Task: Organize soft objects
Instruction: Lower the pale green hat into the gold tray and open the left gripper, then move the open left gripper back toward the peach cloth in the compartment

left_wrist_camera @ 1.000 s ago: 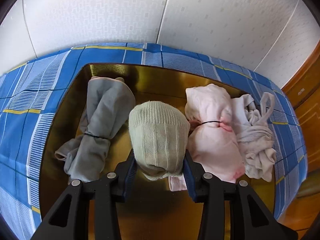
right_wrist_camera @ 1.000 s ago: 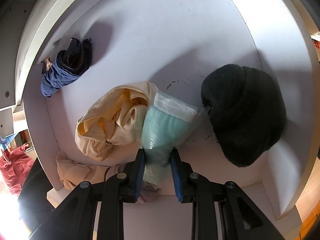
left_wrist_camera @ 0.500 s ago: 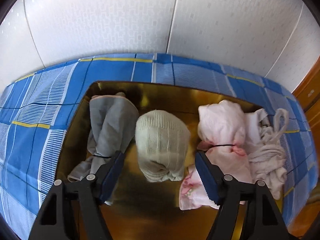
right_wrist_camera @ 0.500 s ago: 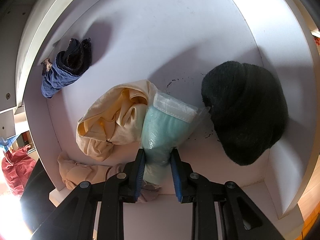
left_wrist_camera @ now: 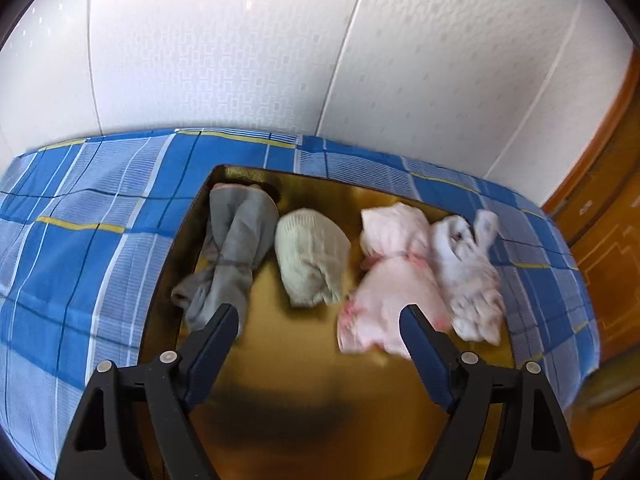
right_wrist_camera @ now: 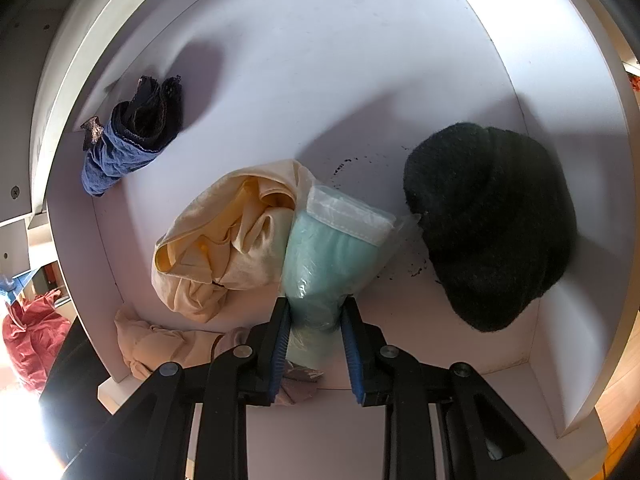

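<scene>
White wall panels back a blue checked cloth (left_wrist_camera: pixel 92 248) bearing a gold tray (left_wrist_camera: pixel 320 380) with grey roll (left_wrist_camera: pixel 236 248), pale green sock (left_wrist_camera: pixel 312 256), pink bundle (left_wrist_camera: pixel 396 276) and blurred white bundle (left_wrist_camera: pixel 468 272). Left gripper (left_wrist_camera: pixel 320 320), jaws just opened wide, holds nothing. Right gripper (right_wrist_camera: pixel 314 320) pinches a bagged mint cloth (right_wrist_camera: pixel 332 252) in a white cubby (right_wrist_camera: pixel 360 80), between yellow cloth (right_wrist_camera: pixel 228 236) and black hat (right_wrist_camera: pixel 488 220).

Glossy gold tray (left_wrist_camera: pixel 304 400), ribbed knit hat (left_wrist_camera: pixel 312 256), checked cloth bedsheet (left_wrist_camera: pixel 100 248), crinkly clear plastic bag (right_wrist_camera: pixel 332 256), fuzzy black hat (right_wrist_camera: pixel 488 220)

tray (left_wrist_camera: pixel 304 364): knit hat (left_wrist_camera: pixel 310 256) mid | tied roll (left_wrist_camera: pixel 236 240) touching its left | tied bundle (left_wrist_camera: pixel 394 276) right | rag (left_wrist_camera: pixel 468 276) far right
</scene>
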